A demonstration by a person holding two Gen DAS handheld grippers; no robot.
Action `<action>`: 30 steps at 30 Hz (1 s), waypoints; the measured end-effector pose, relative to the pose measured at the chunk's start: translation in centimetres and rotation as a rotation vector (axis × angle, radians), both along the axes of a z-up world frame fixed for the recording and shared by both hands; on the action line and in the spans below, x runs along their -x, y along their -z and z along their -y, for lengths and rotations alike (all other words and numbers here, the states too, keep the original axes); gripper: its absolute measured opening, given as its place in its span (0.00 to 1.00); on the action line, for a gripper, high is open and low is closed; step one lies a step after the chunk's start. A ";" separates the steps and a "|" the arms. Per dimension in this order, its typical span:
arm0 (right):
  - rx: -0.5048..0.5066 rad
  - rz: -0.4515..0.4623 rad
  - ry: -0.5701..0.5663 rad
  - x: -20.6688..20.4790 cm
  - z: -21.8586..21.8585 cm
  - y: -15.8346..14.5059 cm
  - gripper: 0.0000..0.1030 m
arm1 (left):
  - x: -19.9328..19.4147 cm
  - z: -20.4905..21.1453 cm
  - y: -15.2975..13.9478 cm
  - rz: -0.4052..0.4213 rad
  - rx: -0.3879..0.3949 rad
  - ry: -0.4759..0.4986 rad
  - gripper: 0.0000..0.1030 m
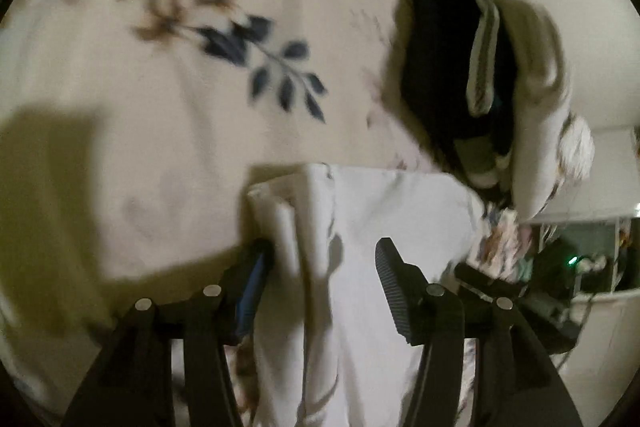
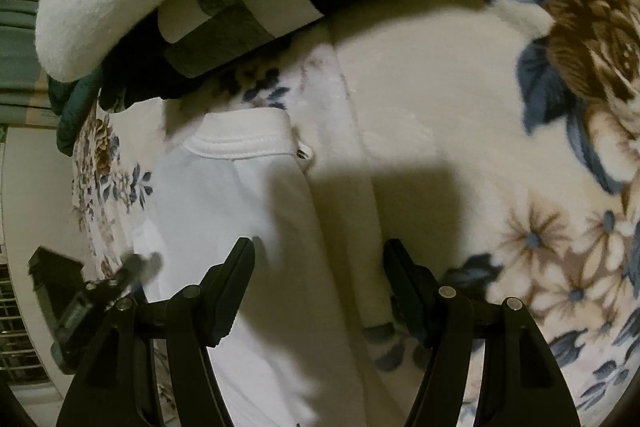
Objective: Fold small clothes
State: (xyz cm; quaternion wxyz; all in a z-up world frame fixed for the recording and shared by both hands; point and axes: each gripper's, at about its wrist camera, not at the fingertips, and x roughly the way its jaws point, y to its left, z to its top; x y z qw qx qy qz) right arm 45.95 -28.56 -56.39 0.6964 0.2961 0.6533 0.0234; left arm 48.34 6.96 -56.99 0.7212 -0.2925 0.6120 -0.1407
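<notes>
A white garment (image 1: 360, 267) lies on a cream floral blanket (image 1: 160, 87). In the left wrist view it runs between the jaws of my left gripper (image 1: 320, 263), which is open just above it, with a folded edge by the left finger. In the right wrist view the same white garment (image 2: 240, 211) shows a ribbed hem and a small snap (image 2: 303, 151). My right gripper (image 2: 320, 259) is open over its right edge, holding nothing. The other gripper (image 2: 100, 291) shows at the lower left there.
A pile of dark and striped clothes (image 1: 460, 75) and a cream pillow-like bundle (image 1: 536, 99) lie at the blanket's far side; the pile also shows in the right wrist view (image 2: 260, 7). The bed edge and room clutter (image 1: 580, 267) lie to the right.
</notes>
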 end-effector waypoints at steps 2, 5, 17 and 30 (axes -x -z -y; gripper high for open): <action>-0.011 0.002 -0.005 -0.5 -0.1 0.3 0.67 | -0.4 0.8 -0.4 0.038 -0.067 0.012 0.30; -0.024 0.007 0.009 -1.2 0.2 0.8 0.45 | -0.9 1.0 -0.6 0.057 -0.087 0.025 0.06; -0.269 -0.009 0.044 -3.4 2.1 3.8 0.56 | -2.5 0.2 1.6 -0.038 -0.013 0.033 0.15; -0.143 0.068 -0.042 -3.9 0.3 2.3 0.10 | -0.9 -0.2 -1.2 0.119 -0.045 -0.005 0.06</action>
